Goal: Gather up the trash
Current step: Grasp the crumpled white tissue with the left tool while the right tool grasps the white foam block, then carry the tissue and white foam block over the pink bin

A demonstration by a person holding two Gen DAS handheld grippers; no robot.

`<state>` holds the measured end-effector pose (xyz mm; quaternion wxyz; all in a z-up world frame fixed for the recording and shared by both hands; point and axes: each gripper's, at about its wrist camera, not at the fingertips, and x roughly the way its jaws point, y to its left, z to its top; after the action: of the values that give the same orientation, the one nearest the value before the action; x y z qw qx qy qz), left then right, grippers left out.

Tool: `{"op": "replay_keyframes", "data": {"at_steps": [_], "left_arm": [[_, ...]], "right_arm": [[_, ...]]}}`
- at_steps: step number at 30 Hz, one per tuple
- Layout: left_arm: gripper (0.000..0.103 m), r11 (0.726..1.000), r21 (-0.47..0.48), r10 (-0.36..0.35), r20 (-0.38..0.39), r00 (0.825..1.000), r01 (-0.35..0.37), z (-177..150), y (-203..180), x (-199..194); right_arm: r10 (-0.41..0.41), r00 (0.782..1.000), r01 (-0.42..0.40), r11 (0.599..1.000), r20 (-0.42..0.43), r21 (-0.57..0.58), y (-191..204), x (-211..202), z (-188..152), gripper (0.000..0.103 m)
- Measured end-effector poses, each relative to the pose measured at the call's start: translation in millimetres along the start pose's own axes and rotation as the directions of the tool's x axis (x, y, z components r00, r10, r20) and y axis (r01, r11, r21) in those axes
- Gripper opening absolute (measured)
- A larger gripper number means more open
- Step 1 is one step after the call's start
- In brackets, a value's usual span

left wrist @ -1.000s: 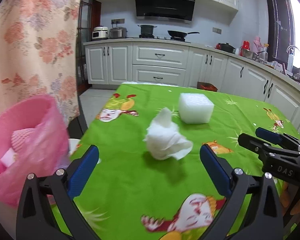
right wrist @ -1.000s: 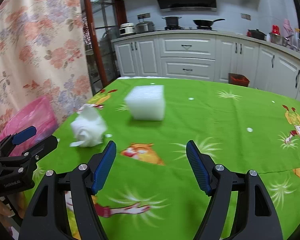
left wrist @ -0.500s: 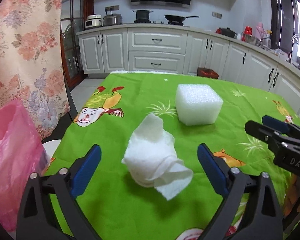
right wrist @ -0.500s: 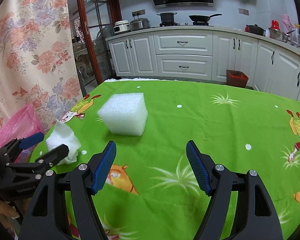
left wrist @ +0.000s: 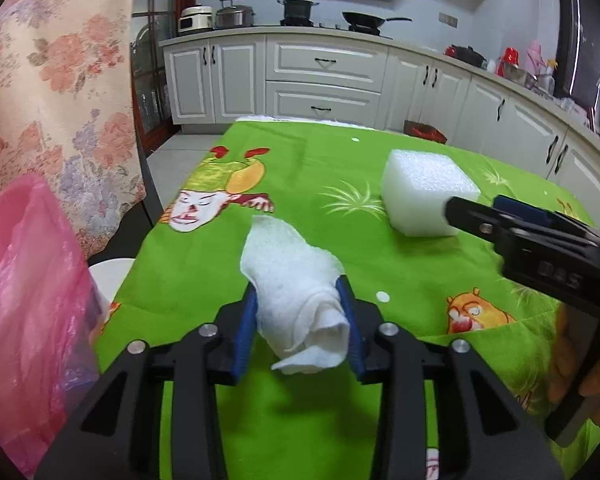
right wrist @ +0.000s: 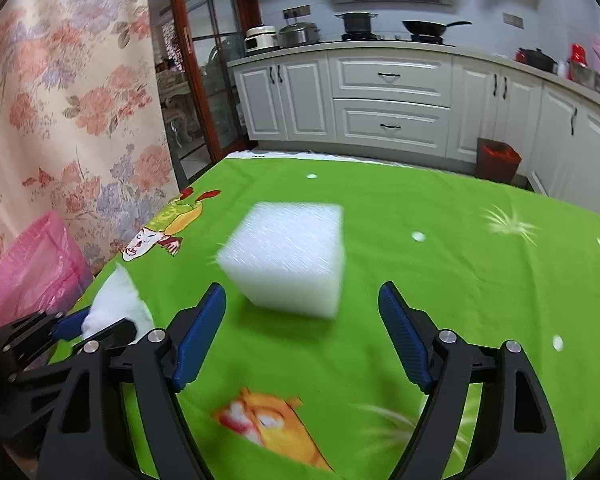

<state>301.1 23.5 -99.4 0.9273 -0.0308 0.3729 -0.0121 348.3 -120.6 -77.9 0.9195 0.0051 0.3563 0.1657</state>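
Your left gripper [left wrist: 298, 322] is closing on the crumpled white tissue [left wrist: 296, 280], and both blue pads already press its sides above the green tablecloth [left wrist: 308, 168]. Your right gripper [right wrist: 302, 336] is opening with nothing between its fingers; the white foam block [right wrist: 288, 258] lies just ahead. At the left stands the pink trash bag [left wrist: 24, 312].

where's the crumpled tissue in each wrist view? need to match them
Left wrist: tissue low centre, pinched between the closing left tool.
Right wrist: tissue at lower left, partly hidden behind the left tool.
Shared landmark: white foam block, right of the tissue in both.
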Motion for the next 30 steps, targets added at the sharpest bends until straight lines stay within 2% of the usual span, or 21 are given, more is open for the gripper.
{"op": "replay_keyframes", "data": {"at_steps": [4,9,12,18,22,30], "left_arm": [[0.033,0.999,-0.042,0.006,0.016,1.000,-0.006,-1.7,9.9,-5.4],[0.033,0.999,-0.031,0.027,0.030,0.999,-0.026,-2.3,5.8,-10.4],[0.033,0.999,-0.025,0.036,0.037,0.999,-0.035,-2.4,4.0,-12.4],[0.033,0.998,-0.047,0.034,0.048,0.998,-0.031,-2.9,8.4,-14.3],[0.033,0.999,-0.031,0.032,0.085,0.996,-0.030,-4.6,5.1,-23.1],[0.033,0.999,-0.043,0.035,0.116,0.993,-0.030,-31.3,0.4,-59.2]], "right_arm": [[-0.015,0.999,0.014,1.000,-0.033,-0.014,11.3,19.2,10.5,0.078],[-0.068,0.992,0.067,0.998,-0.105,-0.012,16.2,41.3,17.5,0.078],[-0.074,0.992,0.075,0.997,-0.105,0.010,12.6,41.7,16.7,0.066],[-0.064,0.996,0.065,0.997,-0.056,0.030,8.7,15.6,1.8,0.064],[-0.055,0.998,0.056,0.998,-0.037,0.027,11.6,-11.5,-17.9,0.064],[-0.046,0.999,0.046,0.998,0.001,0.052,15.3,-68.4,-63.6,0.064]]}}
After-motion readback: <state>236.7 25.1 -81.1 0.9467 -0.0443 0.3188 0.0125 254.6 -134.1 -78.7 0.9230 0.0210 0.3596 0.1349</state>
